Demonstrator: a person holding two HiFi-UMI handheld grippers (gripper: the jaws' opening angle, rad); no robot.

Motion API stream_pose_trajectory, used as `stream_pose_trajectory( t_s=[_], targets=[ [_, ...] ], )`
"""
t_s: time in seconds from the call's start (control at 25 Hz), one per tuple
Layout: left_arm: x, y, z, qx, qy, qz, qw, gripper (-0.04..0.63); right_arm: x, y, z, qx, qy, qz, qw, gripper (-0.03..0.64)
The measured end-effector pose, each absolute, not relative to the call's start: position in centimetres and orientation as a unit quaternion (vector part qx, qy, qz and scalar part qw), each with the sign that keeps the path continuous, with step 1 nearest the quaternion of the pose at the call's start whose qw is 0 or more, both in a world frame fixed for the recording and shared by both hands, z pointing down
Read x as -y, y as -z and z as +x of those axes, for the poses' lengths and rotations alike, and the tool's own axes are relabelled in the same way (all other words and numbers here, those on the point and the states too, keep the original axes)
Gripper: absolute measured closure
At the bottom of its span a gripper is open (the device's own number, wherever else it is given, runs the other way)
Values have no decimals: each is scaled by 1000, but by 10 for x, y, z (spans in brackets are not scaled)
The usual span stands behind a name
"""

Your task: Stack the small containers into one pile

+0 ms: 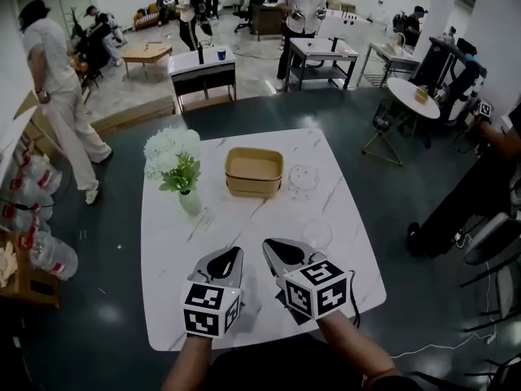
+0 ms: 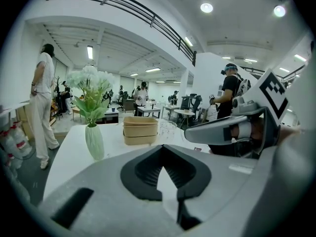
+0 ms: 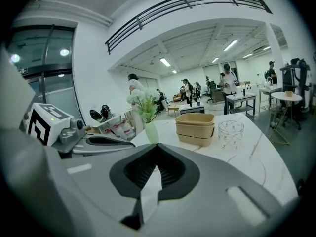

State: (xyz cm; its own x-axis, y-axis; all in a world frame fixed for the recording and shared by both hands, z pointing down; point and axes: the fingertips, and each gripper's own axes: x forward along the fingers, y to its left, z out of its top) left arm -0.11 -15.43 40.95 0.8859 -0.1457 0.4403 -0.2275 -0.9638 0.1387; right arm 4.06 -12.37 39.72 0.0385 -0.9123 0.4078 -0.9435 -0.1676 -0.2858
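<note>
A flower vase [image 1: 189, 200] stands near the table's [image 1: 163, 259] left edge. My left gripper [image 1: 233, 257], jaws pressed together on nothing, hangs over the near edge. Toward the far edge sit two nested tan containers [image 1: 254, 172], then my right gripper [image 1: 273, 249], likewise closed and empty. A clear container [image 1: 303, 177] sits just right of the tan ones, with possibly a clear lid [image 1: 316, 233].

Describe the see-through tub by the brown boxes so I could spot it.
On the white marble table, find the tan stacked containers near the far edge. The clear tub stands just right of them: round and see-through, where they are tan and squarish.
</note>
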Motion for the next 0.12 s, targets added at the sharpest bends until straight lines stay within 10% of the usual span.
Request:
stream_pose_trajectory(
  t_s=[0.12],
  targets=[
    [155,-411,0,98,-220,966,96,594,125,-398,42,646,-256,719,32,617]
  ],
)
